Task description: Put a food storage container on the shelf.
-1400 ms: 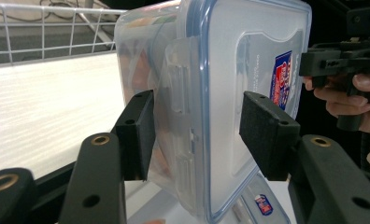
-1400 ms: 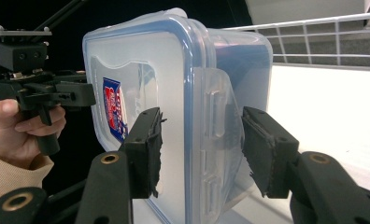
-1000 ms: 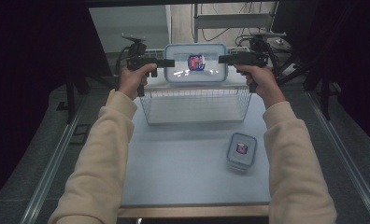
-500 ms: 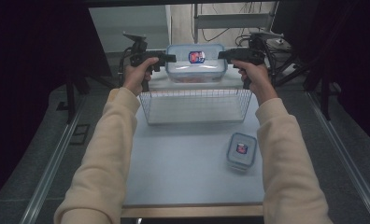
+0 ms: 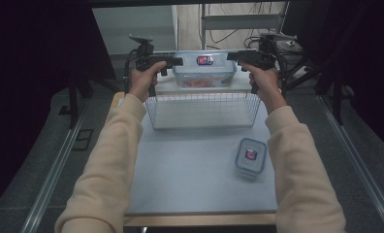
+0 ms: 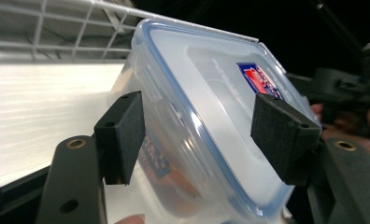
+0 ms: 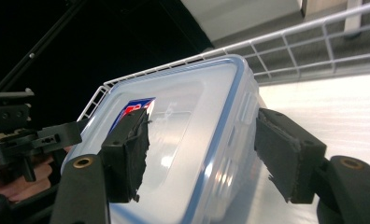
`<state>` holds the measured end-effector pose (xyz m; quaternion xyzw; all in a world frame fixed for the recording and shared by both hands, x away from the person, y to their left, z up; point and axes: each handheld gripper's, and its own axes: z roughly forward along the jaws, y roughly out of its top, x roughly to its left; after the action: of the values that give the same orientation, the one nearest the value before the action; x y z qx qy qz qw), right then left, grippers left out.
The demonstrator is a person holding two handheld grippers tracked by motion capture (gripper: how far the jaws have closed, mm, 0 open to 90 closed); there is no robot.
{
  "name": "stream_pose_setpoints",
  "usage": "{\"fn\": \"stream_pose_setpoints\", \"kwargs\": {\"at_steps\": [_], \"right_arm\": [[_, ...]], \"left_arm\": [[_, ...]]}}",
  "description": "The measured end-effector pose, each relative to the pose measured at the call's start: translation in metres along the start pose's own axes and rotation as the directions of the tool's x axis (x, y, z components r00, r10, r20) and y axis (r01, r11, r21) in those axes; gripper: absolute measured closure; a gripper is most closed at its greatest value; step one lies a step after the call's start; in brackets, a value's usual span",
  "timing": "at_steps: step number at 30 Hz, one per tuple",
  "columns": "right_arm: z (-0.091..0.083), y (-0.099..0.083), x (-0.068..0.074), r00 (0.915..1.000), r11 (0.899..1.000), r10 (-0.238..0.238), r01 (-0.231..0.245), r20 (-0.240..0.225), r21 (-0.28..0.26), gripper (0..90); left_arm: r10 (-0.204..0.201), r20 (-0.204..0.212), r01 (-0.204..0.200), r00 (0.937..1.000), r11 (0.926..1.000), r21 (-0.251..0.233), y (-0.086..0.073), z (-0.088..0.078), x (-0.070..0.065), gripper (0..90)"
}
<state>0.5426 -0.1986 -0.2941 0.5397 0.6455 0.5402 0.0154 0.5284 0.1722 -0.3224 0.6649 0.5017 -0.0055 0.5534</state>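
Both hand-held grippers, left and right, have just opened around the food box, apparently releasing it behind the wire basket.

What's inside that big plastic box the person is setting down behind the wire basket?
Through the clear wall of the big plastic box, something orange-red shows low inside. What it is cannot be told: the frosted lid and its label cover it from above.
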Motion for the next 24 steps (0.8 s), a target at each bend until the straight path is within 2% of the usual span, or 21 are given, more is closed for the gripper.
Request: {"fn": "stream_pose_setpoints", "kwargs": {"at_steps": [6,13,16,19,22,24], "right_arm": [[-0.021,-0.014,-0.001,0.9981,0.998,-0.060,0.060,-0.016,-0.003,36.6],[-0.033,-0.033,-0.006,0.9942,0.994,-0.104,0.105,-0.028,0.011,42.1],[-0.037,-0.038,-0.008,0.9929,0.993,-0.115,0.115,-0.031,0.011,46.2],[-0.040,-0.044,-0.009,0.9906,0.991,-0.133,0.133,-0.033,0.010,51.6],[-0.042,-0.049,-0.011,0.9883,0.989,-0.149,0.149,-0.032,0.014,55.2],[-0.043,-0.053,-0.013,0.9869,0.987,-0.157,0.158,-0.038,0.012,57.8]], "left_arm": [[0.074,-0.009,-0.074,0.9972,0.9972,-0.013,-0.016,-0.022,-0.011,38.2],[0.109,-0.021,-0.109,0.9939,0.9940,-0.013,-0.035,-0.035,-0.017,43.5],[0.125,-0.024,-0.126,0.9918,0.9921,-0.006,-0.042,-0.038,-0.019,48.9],[0.135,-0.019,-0.135,0.9906,0.9908,0.000,-0.049,-0.038,-0.020,57.9],[0.166,-0.034,-0.166,0.9855,0.9860,0.019,-0.054,-0.038,-0.021,65.1],[0.169,-0.020,-0.168,0.9855,0.9854,0.029,-0.059,-0.037,-0.021,70.6]]}}
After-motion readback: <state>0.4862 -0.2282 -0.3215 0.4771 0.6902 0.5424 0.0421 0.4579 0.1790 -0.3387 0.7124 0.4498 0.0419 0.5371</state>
